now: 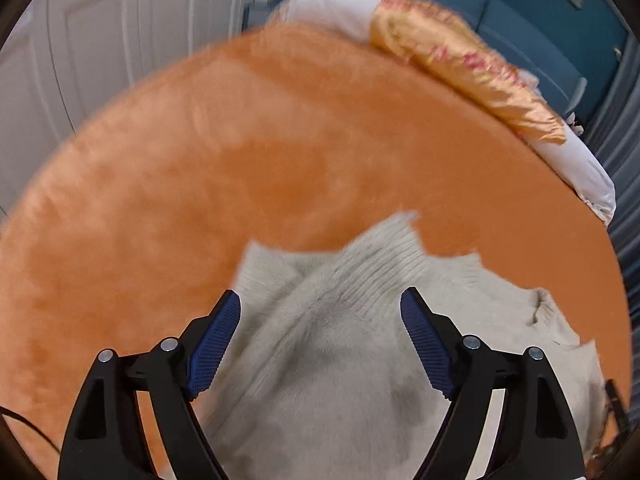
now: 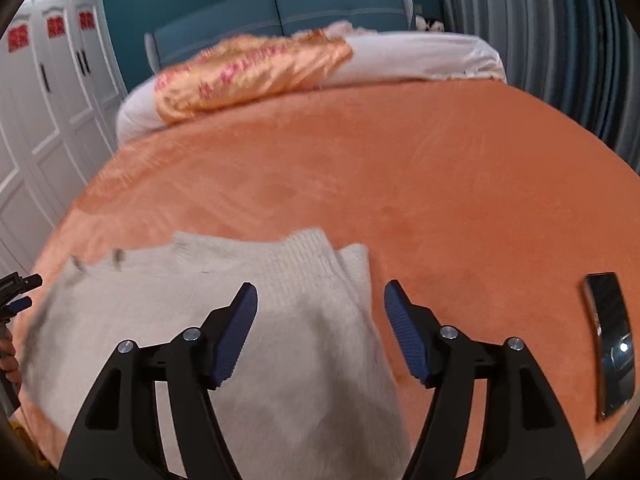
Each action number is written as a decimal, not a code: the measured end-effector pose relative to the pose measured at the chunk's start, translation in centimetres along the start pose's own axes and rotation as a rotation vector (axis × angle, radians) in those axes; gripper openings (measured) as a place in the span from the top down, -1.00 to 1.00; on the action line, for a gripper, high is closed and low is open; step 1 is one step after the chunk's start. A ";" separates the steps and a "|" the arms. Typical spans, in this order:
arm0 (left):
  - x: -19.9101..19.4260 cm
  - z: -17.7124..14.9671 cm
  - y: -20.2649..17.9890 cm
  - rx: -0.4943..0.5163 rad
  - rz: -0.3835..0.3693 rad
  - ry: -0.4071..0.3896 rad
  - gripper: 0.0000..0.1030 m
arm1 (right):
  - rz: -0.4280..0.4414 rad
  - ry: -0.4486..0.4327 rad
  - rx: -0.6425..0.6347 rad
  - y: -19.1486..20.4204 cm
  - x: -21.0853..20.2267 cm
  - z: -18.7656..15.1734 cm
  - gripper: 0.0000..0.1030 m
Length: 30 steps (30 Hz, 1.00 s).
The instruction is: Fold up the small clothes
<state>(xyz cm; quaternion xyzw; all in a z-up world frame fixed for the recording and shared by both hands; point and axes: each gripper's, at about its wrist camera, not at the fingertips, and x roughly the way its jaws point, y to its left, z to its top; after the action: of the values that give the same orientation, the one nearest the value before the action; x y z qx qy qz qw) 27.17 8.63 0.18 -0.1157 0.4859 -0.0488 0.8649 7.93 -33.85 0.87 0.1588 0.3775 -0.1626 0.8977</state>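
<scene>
A small cream knitted sweater [image 1: 340, 340] lies on the orange bed cover [image 1: 200, 184], partly folded, with a sleeve laid across its body. My left gripper [image 1: 320, 304] is open just above the sweater's left part, holding nothing. In the right wrist view the same sweater [image 2: 224, 304] lies at the near left of the bed cover [image 2: 440, 184]. My right gripper [image 2: 320, 296] is open over the sweater's right edge and empty. The left gripper's tip [image 2: 16, 292] shows at the far left edge of that view.
A white pillow roll with a gold patterned cloth [image 2: 248, 72] lies at the bed's head. A dark phone [image 2: 610, 344] lies on the cover to the right. White wardrobe doors [image 2: 48, 120] stand to the left, grey curtains [image 2: 560, 40] to the right.
</scene>
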 end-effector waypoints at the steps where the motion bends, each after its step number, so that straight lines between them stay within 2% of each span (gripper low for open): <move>1: 0.8 -0.1 0.4 -0.024 -0.020 0.022 -0.02 | 0.001 0.022 0.002 0.1 1.2 0.2 -0.14; 2: 1.2 -0.2 0.6 -0.034 -0.056 0.034 0.21 | 0.015 0.036 0.000 0.1 1.8 0.3 0.08; 3: 1.3 -0.2 0.6 -0.027 -0.079 0.035 0.75 | 0.031 0.048 -0.002 0.3 2.2 0.4 0.70; 4: 1.1 -0.1 0.4 -0.012 -0.097 0.027 0.91 | 0.058 0.035 0.009 0.3 1.9 0.8 0.85; 6: -0.7 0.2 -0.2 0.020 -0.092 -0.036 0.92 | 0.116 -0.064 0.041 0.2 -0.3 1.7 0.86; 8: -2.8 0.7 -0.4 0.038 -0.082 -0.115 0.92 | 0.134 -0.188 0.071 -0.3 -3.4 2.9 0.87; 10: -3.0 1.1 0.3 0.009 -0.056 -0.134 0.92 | 0.106 -0.233 0.100 -1.4 -4.2 3.1 0.87; 12: -0.6 1.0 1.2 0.007 0.013 -0.086 0.91 | 0.034 -0.123 0.111 -3.2 -0.5 2.2 0.87; 13: 1.3 0.5 1.8 0.000 0.042 -0.034 0.90 | 0.010 -0.048 0.109 -3.8 1.8 1.5 0.87; 14: 2.7 0.2 2.2 -0.002 0.046 0.008 0.88 | -0.004 0.066 0.099 -4.2 4.4 0.4 0.87; 15: 2.8 -0.2 2.1 0.013 0.058 -0.009 0.86 | -0.009 0.089 0.095 -4.3 4.9 -0.1 0.85; 18: -0.8 -0.1 0.5 0.068 0.066 -0.063 0.71 | -0.036 -0.025 0.094 -3.6 0.8 0.6 0.77; 20: -3.5 -0.5 0.1 0.083 0.057 -0.113 0.71 | -0.033 -0.132 0.102 -2.8 -3.1 0.8 0.70; 22: -7.7 -1.8 -0.4 0.091 0.029 -0.179 0.57 | 0.024 -0.187 0.056 -0.5 -6.2 0.2 0.70; 25: -11.5 -4.6 -2.1 0.116 -0.084 -0.190 0.47 | 0.206 -0.146 -0.078 5.2 -8.5 -2.3 0.70; 26: -11.8 -6.1 -3.3 0.148 -0.126 -0.160 0.47 | 0.289 -0.094 -0.132 7.9 -8.5 -4.0 0.70; 28: -10.4 -9.0 -5.6 0.201 -0.170 -0.063 0.46 | 0.386 -0.002 -0.203 11.8 -7.8 -7.0 0.70; 29: -9.5 -10.3 -6.3 0.222 -0.173 -0.016 0.46 | 0.428 0.068 -0.250 14.0 -7.0 -9.3 0.71; 30: -8.3 -11.7 -6.8 0.237 -0.151 0.035 0.46 | 0.431 0.101 -0.270 14.8 -6.5 -10.4 0.75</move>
<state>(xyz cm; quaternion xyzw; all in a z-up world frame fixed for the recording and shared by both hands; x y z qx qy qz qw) 13.10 1.93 2.86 -0.0480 0.4819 -0.1726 0.8577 3.22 -15.29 1.12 0.1223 0.3977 0.0924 0.9046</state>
